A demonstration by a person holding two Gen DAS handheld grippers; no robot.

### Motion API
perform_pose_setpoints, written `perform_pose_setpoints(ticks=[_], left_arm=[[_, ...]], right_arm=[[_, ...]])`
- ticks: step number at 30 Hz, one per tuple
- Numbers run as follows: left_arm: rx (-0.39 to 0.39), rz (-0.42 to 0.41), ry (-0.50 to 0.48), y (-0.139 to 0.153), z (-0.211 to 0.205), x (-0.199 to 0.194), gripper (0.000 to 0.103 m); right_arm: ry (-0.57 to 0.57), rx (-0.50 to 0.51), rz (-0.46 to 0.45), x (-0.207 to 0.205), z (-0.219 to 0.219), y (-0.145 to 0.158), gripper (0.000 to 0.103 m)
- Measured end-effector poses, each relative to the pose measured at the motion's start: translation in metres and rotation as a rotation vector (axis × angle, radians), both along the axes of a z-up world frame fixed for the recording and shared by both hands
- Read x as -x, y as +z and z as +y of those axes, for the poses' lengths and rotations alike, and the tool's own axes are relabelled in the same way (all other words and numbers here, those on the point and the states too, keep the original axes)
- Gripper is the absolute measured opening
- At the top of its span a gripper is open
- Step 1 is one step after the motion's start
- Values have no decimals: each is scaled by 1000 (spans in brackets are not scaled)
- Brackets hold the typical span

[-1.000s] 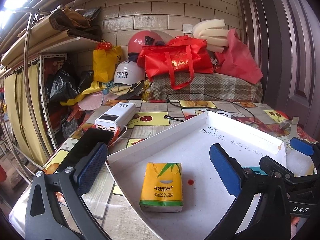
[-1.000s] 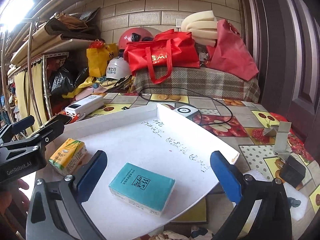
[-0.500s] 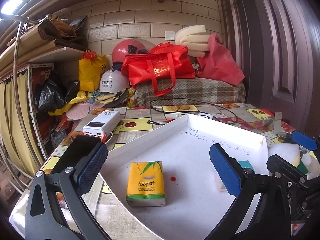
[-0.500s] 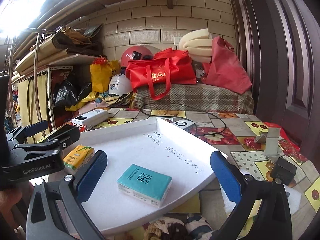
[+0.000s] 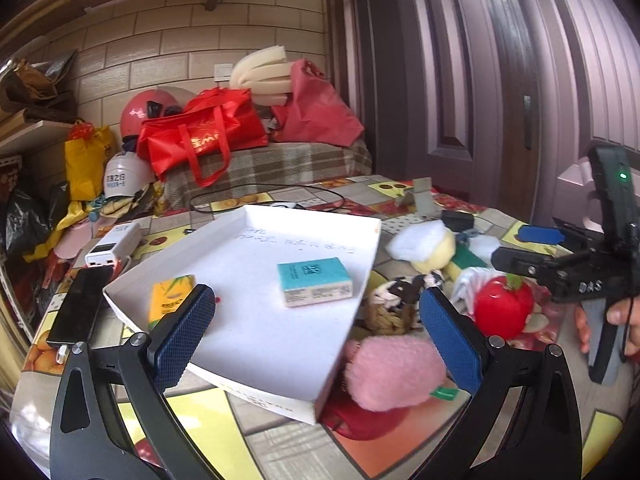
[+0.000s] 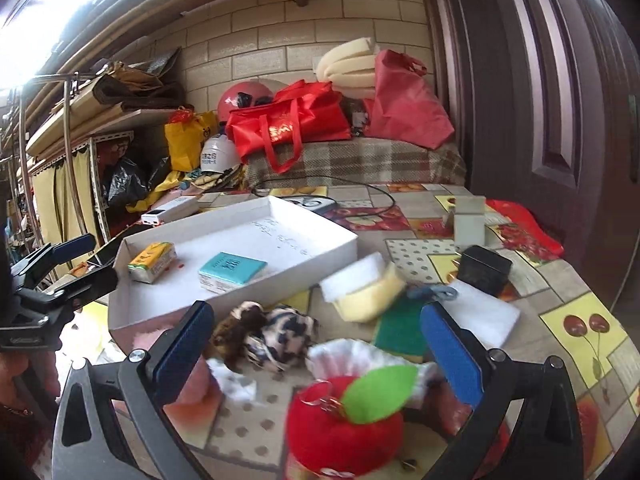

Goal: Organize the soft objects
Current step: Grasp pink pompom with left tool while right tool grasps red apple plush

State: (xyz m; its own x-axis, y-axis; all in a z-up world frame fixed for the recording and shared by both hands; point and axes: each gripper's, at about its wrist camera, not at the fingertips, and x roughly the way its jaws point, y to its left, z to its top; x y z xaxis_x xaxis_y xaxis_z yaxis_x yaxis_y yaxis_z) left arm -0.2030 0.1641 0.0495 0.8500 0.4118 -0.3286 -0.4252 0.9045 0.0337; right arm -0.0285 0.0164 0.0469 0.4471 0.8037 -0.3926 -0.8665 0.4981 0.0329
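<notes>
A shallow white tray point(image 5: 224, 364) point(image 6: 320, 246) holds a yellow tissue pack point(image 5: 170, 294) point(image 6: 152, 258) and a teal tissue pack point(image 5: 314, 282) point(image 6: 232, 268). Beside its right edge lie soft items: a pink fluffy piece point(image 5: 394, 372), a spotted scrunchie point(image 5: 396, 300) point(image 6: 268, 332), a red plush apple point(image 5: 502, 306) point(image 6: 348, 424) and yellow and white sponges point(image 5: 424, 242) point(image 6: 364, 284). My left gripper point(image 5: 316, 336) is open over the tray's near right corner. My right gripper point(image 6: 316, 346) is open just above the plush apple, holding nothing.
A green scouring pad point(image 6: 396, 330), a small black box point(image 6: 482, 268) and a white stand point(image 6: 468, 220) sit right of the sponges. A phone point(image 5: 80, 308) and power bank point(image 5: 114, 244) lie left of the tray. Bags and helmets pile behind.
Both grippers have pulled back and swung right, bringing the pile of soft toys and sponges beside the tray into view. Both tissue packs stay in the tray.
</notes>
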Motion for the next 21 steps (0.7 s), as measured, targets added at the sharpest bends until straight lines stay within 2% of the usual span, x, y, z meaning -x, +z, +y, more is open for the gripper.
perform_pose_setpoints(ticks=[5, 7, 11, 14, 15, 18, 20, 21], left_arm=[[12, 108, -152, -6, -24, -19, 102], [3, 162, -196, -10, -34, -29, 93], [-76, 299, -203, -22, -52, -51, 91], [-95, 387, -180, -33, -54, -65, 90], [-94, 402, -168, -35, -53, -68, 90], [-74, 407, -150, -37, -48, -71, 90], [-61, 408, -139, -37, -45, -71, 90], [-54, 414, -134, -38, -43, -72, 90]], right_arm=[[-12, 127, 118, -29, -21, -11, 103], [8, 169, 125, -27, -25, -13, 103], [58, 271, 152, -18, -21, -24, 103], [100, 376, 206, -15, -5, -40, 98], [114, 408, 218, -14, 1, -45, 94], [123, 462, 216, -9, 16, -51, 93], [126, 454, 198, -10, 22, -49, 79], [106, 452, 177, -12, 24, -49, 65]])
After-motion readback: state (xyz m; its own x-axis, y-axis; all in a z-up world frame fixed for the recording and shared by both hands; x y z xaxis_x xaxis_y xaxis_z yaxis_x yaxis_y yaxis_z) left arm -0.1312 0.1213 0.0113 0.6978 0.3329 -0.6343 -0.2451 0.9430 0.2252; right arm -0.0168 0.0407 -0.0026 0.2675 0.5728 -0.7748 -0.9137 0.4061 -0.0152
